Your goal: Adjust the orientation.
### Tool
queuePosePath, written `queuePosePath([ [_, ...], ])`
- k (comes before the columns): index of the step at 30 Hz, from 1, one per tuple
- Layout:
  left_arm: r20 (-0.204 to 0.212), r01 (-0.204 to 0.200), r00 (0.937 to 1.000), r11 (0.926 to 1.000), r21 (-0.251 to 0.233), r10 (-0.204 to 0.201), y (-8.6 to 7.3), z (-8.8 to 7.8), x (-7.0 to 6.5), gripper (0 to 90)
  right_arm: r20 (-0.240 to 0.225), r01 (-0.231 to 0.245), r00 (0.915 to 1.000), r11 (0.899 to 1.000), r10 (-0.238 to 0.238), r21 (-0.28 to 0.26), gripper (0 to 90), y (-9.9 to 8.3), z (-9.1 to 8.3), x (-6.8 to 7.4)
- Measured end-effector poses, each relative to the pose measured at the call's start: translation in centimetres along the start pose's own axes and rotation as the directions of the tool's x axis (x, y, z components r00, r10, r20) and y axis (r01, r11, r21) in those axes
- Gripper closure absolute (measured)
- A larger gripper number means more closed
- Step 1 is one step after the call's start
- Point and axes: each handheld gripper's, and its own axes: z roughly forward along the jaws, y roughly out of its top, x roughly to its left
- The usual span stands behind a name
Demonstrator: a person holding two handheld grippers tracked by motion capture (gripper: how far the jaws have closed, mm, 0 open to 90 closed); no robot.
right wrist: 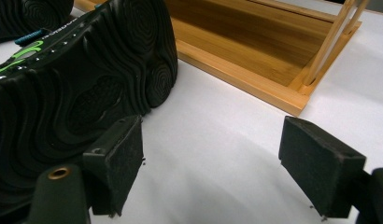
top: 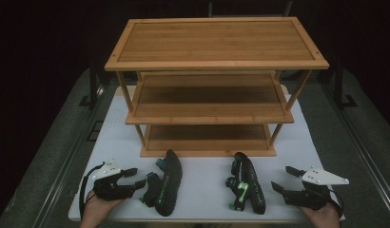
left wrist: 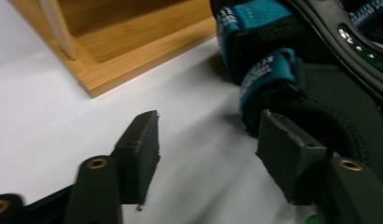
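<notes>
Step in hand, judged: left gripper [top: 136,177] reaching for heel strap of left sandal [top: 167,183], teal-strapped, lying on its side on white table [top: 207,190], near-left of wooden rack [top: 207,114]. Jaws standing apart, nothing pinched yet; one pad [left wrist: 287,158] sitting just beside strap, other over bare table. Right gripper [top: 284,179] waiting just right of green-strapped right sandal [top: 248,183], jaws wide apart, holding nothing. Next move likely calling for left jaws straddling strap, then clamping, lifting toward a shelf.
</notes>
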Motion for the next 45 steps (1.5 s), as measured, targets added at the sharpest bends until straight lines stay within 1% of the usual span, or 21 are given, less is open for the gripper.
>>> queuePosePath([
  [1, 0.004, -0.007, 1.0000, 0.9999, 0.013, 0.007, 0.0, 0.1, -0.1, 41.3, -0.001, 0.002, 1.0000, 1.000, -0.002, -0.001, 21.3, 0.0, 0.0, 0.0],
  [5, 0.038, -0.015, 0.9992, 0.9995, 0.027, 0.014, 0.0, 0.6, -0.2, 47.5, -0.006, 0.012, 0.9999, 1.000, -0.012, 0.001, 21.4, 0.1, 0.0, 0.1],
  [8, 0.043, -0.022, 0.9988, 0.9992, 0.034, 0.021, 0.1, 0.8, -0.4, 51.6, -0.008, 0.012, 0.9999, 1.000, -0.012, 0.000, 21.4, 0.1, 0.1, 0.1],
  [9, 0.050, -0.025, 0.9985, 0.9991, 0.034, 0.023, 0.2, 1.0, -0.4, 51.6, -0.009, 0.012, 0.9999, 1.000, -0.012, 0.000, 21.4, 0.1, 0.1, 0.1],
  [11, 0.065, -0.029, 0.9975, 0.9987, 0.041, 0.026, 0.4, 1.5, -0.7, 56.6, -0.008, 0.014, 0.9999, 1.000, -0.013, 0.005, 21.4, 0.1, 0.2, 0.2],
  [12, 0.065, -0.029, 0.9975, 0.9987, 0.041, 0.026, 0.4, 1.5, -0.7, 58.4, -0.007, 0.015, 0.9999, 1.000, -0.015, 0.005, 21.4, 0.1, 0.2, 0.2],
  [13, 0.079, -0.037, 0.9964, 0.9982, 0.048, 0.033, 0.6, 1.9, -0.9, 60.0, -0.007, 0.015, 0.9999, 1.000, -0.015, 0.005, 21.4, 0.1, 0.2, 0.2],
  [14, 0.079, -0.037, 0.9964, 0.9982, 0.048, 0.033, 0.6, 1.9, -0.9, 61.6, -0.008, 0.015, 0.9999, 1.000, -0.015, 0.004, 21.4, 0.1, 0.2, 0.2],
  [15, 0.084, -0.048, 0.9955, 0.9976, 0.051, 0.044, 0.9, 2.2, -1.1, 63.0, -0.010, 0.017, 0.9998, 1.000, -0.017, 0.004, 21.4, 0.1, 0.2, 0.2],
  [16, 0.084, -0.048, 0.9955, 0.9976, 0.051, 0.044, 0.9, 2.2, -1.1, 63.5, -0.010, 0.017, 0.9998, 1.000, -0.017, 0.004, 21.4, 0.1, 0.2, 0.2],
  [17, 0.082, -0.052, 0.9954, 0.9976, 0.045, 0.048, 1.1, 2.3, -1.3, 63.6, -0.010, 0.020, 0.9998, 1.000, -0.020, 0.006, 21.4, 0.1, 0.2, 0.2],
  [19, 0.088, -0.061, 0.9945, 0.9971, 0.045, 0.057, 1.2, 2.5, -1.5, 64.1, -0.014, 0.020, 0.9997, 1.000, -0.020, 0.007, 21.4, 0.1, 0.2, 0.2],
  [22, 0.097, -0.062, 0.9936, 0.9970, 0.047, 0.058, 1.3, 2.6, -1.6, 65.1, -0.016, 0.021, 0.9996, 1.000, -0.021, 0.009, 21.5, 0.1, 0.2, 0.2],
  [32, 0.113, -0.067, 0.9916, 0.9972, 0.033, 0.063, 1.4, 2.3, -1.7, 65.3, -0.019, 0.024, 0.9995, 1.000, -0.024, 0.009, 21.6, 0.2, 0.2, 0.3],
  [36, 0.125, -0.074, 0.9897, 0.9969, 0.027, 0.070, 1.6, 2.2, -1.7, 65.2, -0.020, 0.026, 0.9995, 1.000, -0.025, 0.011, 21.7, 0.1, 0.2, 0.3],
  [39, 0.136, -0.072, 0.9883, 0.9973, 0.013, 0.069, 1.8, 2.1, -1.8, 65.2, -0.021, 0.027, 0.9994, 1.000, -0.027, 0.012, 21.7, 0.2, 0.2, 0.3],
  [44, 0.141, -0.083, 0.9867, 0.9965, 0.005, 0.082, 2.2, 2.0, -2.0, 65.3, -0.024, 0.030, 0.9993, 0.999, -0.030, 0.014, 21.7, 0.2, 0.3, 0.3],
  [45, 0.146, -0.088, 0.9856, 0.9962, 0.004, 0.086, 2.5, 1.9, -2.2, 65.3, -0.024, 0.032, 0.9992, 0.999, -0.032, 0.017, 21.7, 0.2, 0.4, 0.4],
])
